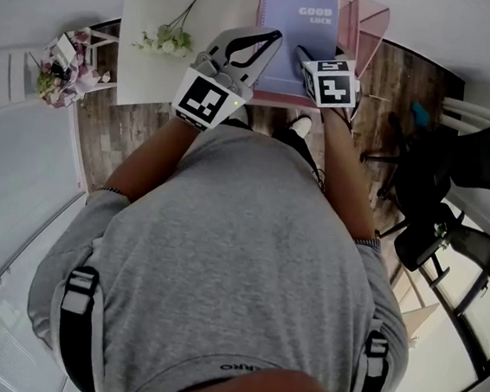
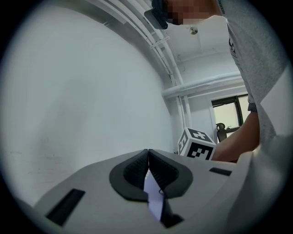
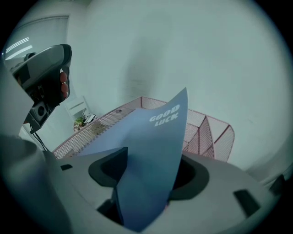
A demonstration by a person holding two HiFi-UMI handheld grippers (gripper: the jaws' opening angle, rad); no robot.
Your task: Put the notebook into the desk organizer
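— Listing the notebook (image 1: pixel 297 44): where?
— Lavender, "GOOD LUCK" cover, tilted, far end over the pink mesh desk organizer (image 1: pixel 373 26).
— Tongs?
— Left gripper (image 2: pixel 148 153): pinched on the notebook's edge. Right gripper (image 3: pixel 153 170): jaws wide, notebook between, unclamped.

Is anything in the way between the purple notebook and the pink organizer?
Nothing visible is. The notebook sits right at the pink mesh organizer, with no object between them. The left hand-held gripper pinches its edge; the right hand-held gripper has it between parted jaws.
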